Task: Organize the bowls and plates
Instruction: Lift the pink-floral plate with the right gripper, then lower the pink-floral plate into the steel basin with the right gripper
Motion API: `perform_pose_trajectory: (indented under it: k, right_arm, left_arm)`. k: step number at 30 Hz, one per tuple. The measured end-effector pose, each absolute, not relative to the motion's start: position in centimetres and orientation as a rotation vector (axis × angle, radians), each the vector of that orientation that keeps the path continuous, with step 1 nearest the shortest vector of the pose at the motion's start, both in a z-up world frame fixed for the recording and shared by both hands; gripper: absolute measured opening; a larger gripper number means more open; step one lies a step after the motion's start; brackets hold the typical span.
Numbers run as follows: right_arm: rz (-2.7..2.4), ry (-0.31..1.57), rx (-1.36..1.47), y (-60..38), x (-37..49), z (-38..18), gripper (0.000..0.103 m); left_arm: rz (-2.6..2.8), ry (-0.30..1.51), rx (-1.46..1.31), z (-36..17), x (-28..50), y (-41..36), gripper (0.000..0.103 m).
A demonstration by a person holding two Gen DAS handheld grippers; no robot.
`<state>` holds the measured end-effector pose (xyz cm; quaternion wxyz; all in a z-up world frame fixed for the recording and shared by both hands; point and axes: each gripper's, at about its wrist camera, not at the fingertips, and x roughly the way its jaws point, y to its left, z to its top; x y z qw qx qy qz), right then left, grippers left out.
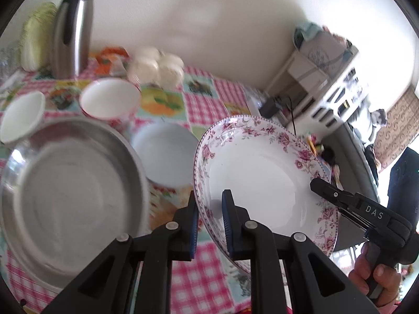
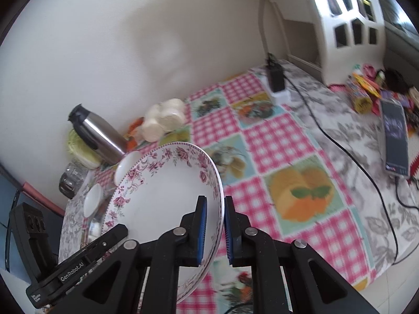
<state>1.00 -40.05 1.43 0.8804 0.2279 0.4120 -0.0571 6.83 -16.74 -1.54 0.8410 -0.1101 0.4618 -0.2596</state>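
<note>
Together, both of my grippers had hold of the floral plate (image 1: 262, 172), which was tilted in the air above the checked tablecloth (image 1: 201, 285) at the lower centre of each wrist view. My left gripper (image 1: 210, 225) was closed down tight on the plate's near rim, one blue pad on the white inside and the other behind it. My right gripper (image 2: 215, 230) pinched the opposite rim in the same way, its jaws nearly shut with only the plate's edge between them (in the left wrist view it showed at the lower right, with the person's hand (image 1: 377, 277) wrapped round its handle). To the left of the plate in the left wrist view sat a large steel pan (image 1: 70, 196), and just behind it a pale plate (image 1: 165, 151). Further up stood a red-rimmed bowl (image 1: 110, 99) and, at the left edge, a small white bowl (image 1: 22, 115). A steel flask (image 1: 72, 31) stood in the upper left against the wall, with a cluster of white cups (image 1: 157, 65) beside it, blurred.
</note>
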Motion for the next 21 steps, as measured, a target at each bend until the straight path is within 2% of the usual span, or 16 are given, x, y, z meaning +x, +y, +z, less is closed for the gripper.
perform_pose_trajectory:
  k: [6,21]
  right_arm:
    - [-0.066,0.875,0.439,-35.8,4.1,2.2,0.014]
    - [0.065,0.94,0.435,-27.1,9.6,0.0,0.014]
  left_arm:
    - [-0.447,0.901,-0.244,-0.2,7.9,-12.8,0.017]
    - [-0.268,0.928,-0.412,-1.8,10.6,-3.3,0.017]
